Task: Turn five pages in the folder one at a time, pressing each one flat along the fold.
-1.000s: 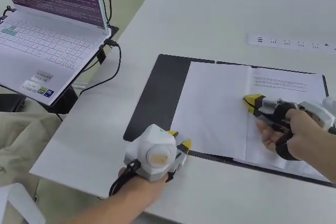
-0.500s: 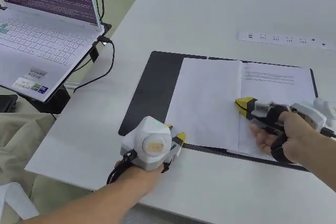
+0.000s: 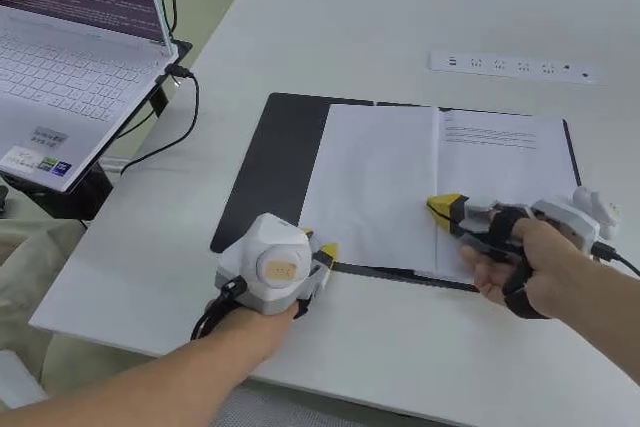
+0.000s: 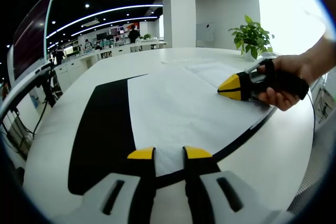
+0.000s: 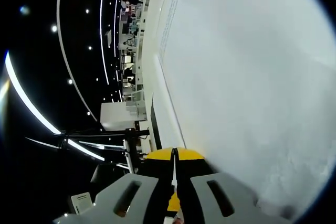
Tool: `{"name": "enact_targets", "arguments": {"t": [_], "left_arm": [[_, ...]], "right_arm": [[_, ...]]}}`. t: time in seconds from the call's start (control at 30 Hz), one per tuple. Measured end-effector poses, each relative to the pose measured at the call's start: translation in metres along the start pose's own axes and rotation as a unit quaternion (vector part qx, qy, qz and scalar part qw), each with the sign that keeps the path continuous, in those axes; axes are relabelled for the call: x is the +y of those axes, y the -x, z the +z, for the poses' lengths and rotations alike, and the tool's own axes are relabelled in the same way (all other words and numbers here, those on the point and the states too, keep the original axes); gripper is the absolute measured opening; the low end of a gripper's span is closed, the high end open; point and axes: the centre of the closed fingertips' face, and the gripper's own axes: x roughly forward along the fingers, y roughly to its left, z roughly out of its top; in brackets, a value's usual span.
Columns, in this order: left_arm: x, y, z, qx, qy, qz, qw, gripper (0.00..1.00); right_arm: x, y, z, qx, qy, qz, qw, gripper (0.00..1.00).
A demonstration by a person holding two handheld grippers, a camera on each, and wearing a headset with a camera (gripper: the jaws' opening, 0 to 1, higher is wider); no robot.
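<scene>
The folder (image 3: 268, 169) lies open on the white table, with a blank left page (image 3: 375, 187) and a printed right page (image 3: 500, 162). My right gripper (image 3: 440, 207) lies on its side with jaws shut, its yellow tip resting on the paper at the fold; it also shows in the left gripper view (image 4: 231, 86). In the right gripper view the shut jaws (image 5: 175, 153) face white paper (image 5: 252, 77). My left gripper (image 3: 318, 252) rests at the folder's near edge by the left page's lower corner, its jaws (image 4: 169, 153) slightly apart with nothing between them.
An open laptop (image 3: 60, 87) stands on a raised stand at the far left, with a black cable (image 3: 170, 132) trailing onto the table. A white power strip (image 3: 515, 67) lies beyond the folder. The table's near edge (image 3: 300, 387) runs just behind my left hand.
My right gripper has slid along the fold toward the near edge. The left gripper has stayed at the folder's near edge. The head camera has shifted.
</scene>
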Motion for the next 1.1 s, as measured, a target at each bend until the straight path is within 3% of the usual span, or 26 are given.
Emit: {"name": "enact_targets", "arguments": {"t": [0.17,0.87,1.0,1.1], "left_arm": [[0.0,0.0,0.0,-0.001,0.001,0.0,1.0,0.19],[0.001,0.0,0.001,0.006,-0.003,-0.001,1.0,0.19],[0.0,0.001,0.001,0.03,0.03,-0.003,0.9991,0.2],[-0.003,0.008,-0.002,0.066,0.078,-0.009,0.9947,0.22]], "right_arm": [[-0.005,0.008,-0.016,0.014,0.015,-0.006,0.9998,0.0],[-0.026,0.055,-0.077,0.038,-0.004,-0.009,0.9992,0.0],[-0.018,0.069,-0.086,0.041,-0.007,0.003,0.9991,0.0],[-0.006,0.087,-0.091,0.042,-0.007,0.013,0.999,0.0]]}}
